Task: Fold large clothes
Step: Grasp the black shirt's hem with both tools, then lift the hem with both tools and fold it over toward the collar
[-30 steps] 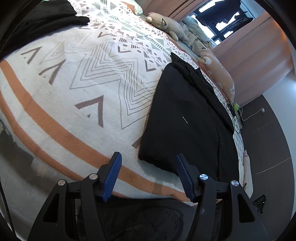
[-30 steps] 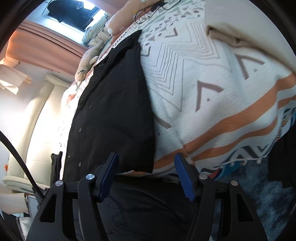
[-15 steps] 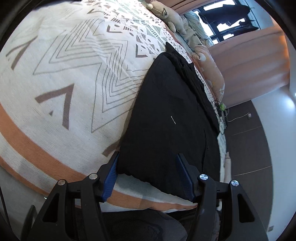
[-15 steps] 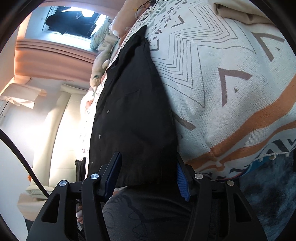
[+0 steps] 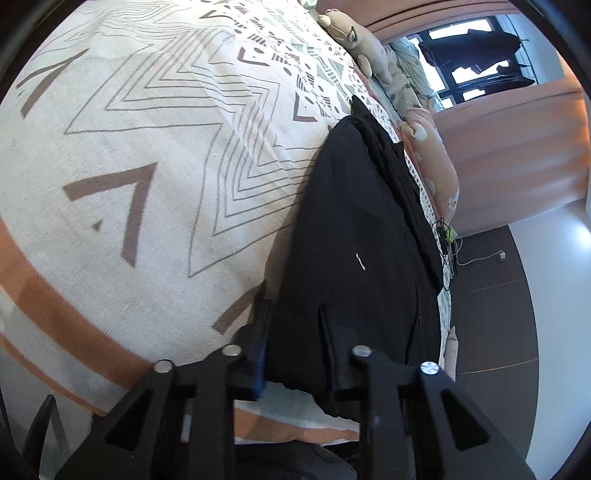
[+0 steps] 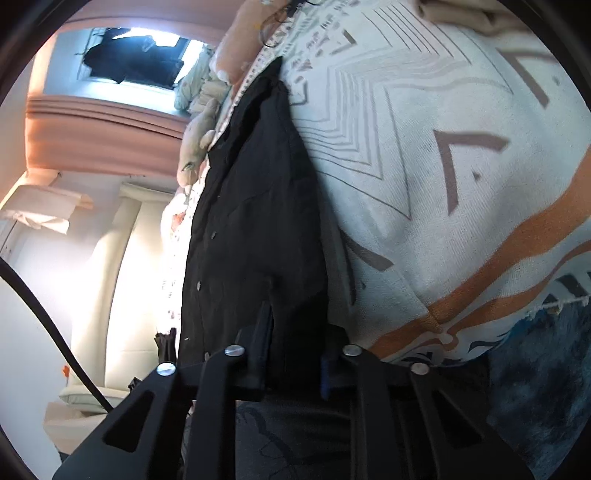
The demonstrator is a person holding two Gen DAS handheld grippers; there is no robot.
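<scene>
A black button-up shirt (image 5: 354, 236) lies lengthwise on the patterned bedspread (image 5: 147, 147). My left gripper (image 5: 295, 332) is closed down on the shirt's near hem corner, with black cloth pinched between the fingers. The shirt also shows in the right wrist view (image 6: 255, 206), with its button row along the left side. My right gripper (image 6: 295, 332) is closed on the other near hem corner, cloth bunched between its fingers. Both grips sit at the bed's near edge.
Plush toys (image 5: 351, 33) and pillows (image 5: 432, 155) line the far side of the bed. A beige garment (image 6: 461, 14) lies at the top right of the bedspread (image 6: 461, 147). A cream headboard (image 6: 122, 266) and pink curtains (image 5: 517, 147) are behind.
Both grippers moved forward onto the shirt's near hem and their jaws closed from wide open onto the black cloth.
</scene>
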